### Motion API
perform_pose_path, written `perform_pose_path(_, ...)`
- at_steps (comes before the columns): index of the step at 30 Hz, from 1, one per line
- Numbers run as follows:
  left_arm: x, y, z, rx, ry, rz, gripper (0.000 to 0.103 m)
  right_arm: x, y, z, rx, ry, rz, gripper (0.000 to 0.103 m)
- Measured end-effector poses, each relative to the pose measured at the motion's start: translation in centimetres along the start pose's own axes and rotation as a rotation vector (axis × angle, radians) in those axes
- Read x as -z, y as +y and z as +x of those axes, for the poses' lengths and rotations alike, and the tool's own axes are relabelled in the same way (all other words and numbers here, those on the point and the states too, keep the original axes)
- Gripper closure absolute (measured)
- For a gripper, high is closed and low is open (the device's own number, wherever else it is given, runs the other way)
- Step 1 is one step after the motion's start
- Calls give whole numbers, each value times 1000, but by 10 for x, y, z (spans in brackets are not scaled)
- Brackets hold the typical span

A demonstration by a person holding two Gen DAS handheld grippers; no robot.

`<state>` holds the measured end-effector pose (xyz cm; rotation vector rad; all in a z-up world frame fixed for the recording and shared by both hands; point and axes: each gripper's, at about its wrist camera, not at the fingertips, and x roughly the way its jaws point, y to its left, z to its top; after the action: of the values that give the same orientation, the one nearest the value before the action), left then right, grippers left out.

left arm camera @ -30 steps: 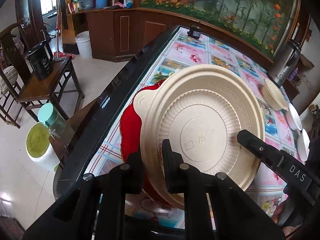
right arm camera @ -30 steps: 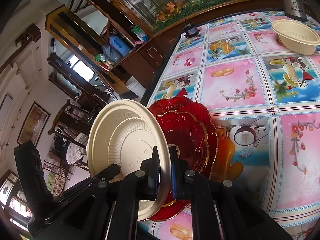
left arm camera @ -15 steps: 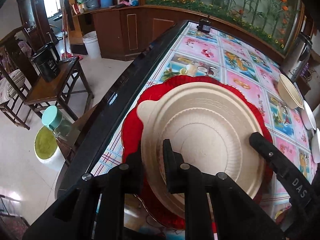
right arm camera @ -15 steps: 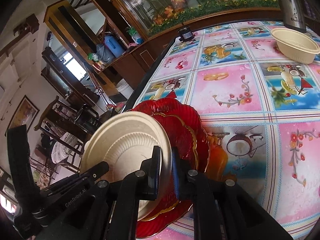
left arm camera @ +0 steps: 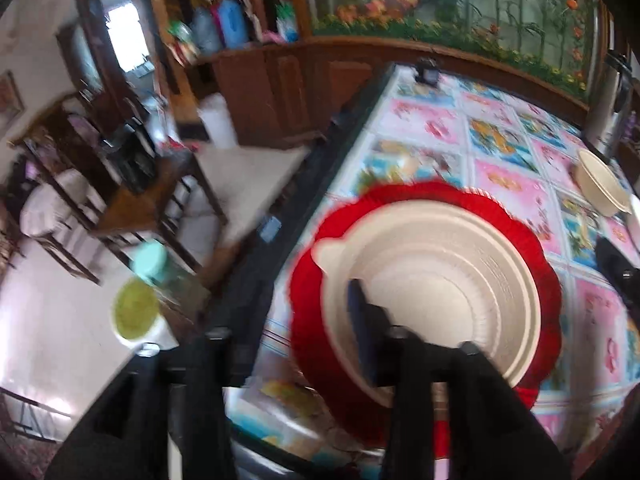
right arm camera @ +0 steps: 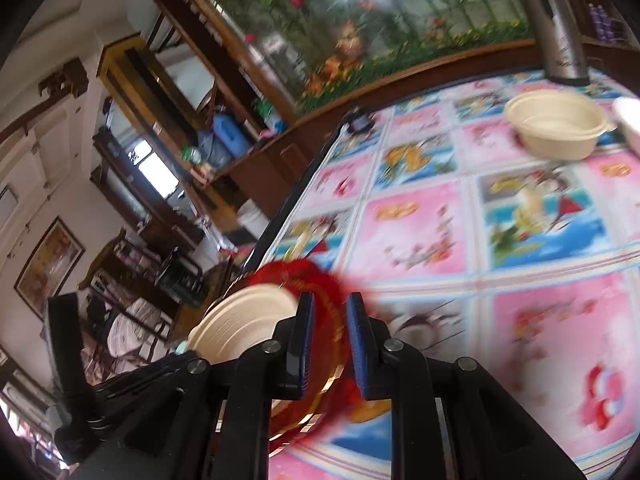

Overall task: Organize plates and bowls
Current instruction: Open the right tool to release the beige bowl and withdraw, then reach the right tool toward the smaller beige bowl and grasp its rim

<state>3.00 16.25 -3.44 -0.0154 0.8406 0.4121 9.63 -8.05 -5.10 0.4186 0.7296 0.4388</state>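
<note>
1. Left claw (left arm camera: 288,328): jaws apart and opening. One finger stands over the beige plate (left arm camera: 436,280); the other is off the desk edge. The near rim of the plate lies between them, with no pad pressing on it.
2. Right claw (right arm camera: 328,344): jaws slightly apart and opening. The rim of the red plate (right arm camera: 320,280) shows in the gap between the fingers. Contact cannot be told through the blur.
3. Beige plate: lies upside down on the red plate, its tab toward the desk edge.
4. Red plate: rests flat on the desk (left arm camera: 508,184), near the edge. Its scalloped rim shows around the beige plate.
5. Beige bowl (right arm camera: 556,124): stands upright on the far part of the desk, well apart from the plates, near a steel flask (right arm camera: 556,28).
6. Desk: covered with a cloth of pink and blue picture squares.
7. Both views are blurred.
</note>
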Motion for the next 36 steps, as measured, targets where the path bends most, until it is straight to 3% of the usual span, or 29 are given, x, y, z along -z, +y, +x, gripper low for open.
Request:
perform_pose_path(1, -1, 1, -6, -24, -26, 2, 45, -3, -6, -6, 11, -17, 4, 82)
perform_pose_path(4, -7, 2, -27, -108, -112, 4, 44, -11, -24, -20, 39, -53, 18, 79)
perform_pose_path(6, -10, 0, -41, -109, -157, -1, 44, -14, -40, -31, 67, -79, 33, 78)
perform_pose_path(10, -11, -25, -66, 20, -203, 22, 32, -18, -70, -48, 111, -108, 69, 78)
perform_pose_path(13, -8, -64, -79, 123, -213, 107, 25, -20, -94, -64, 140, -129, 106, 78)
perform_pose_path(16, -5, -114, -78, 250, -142, 214, 25, -24, -116, -81, 164, -146, 137, 78)
perform_pose_path(21, -4, -177, -59, 414, 36, 263, 25, -28, -143, -100, 198, -154, 166, 77)
perform_pose_path(29, -3, -236, -35, 477, 180, 275, 26, -41, -188, -111, 199, -111, 260, 73)
perform_pose_path(36, -47, -253, -12, 489, 234, 179, 26, -81, -200, -86, 154, -51, 302, 69)
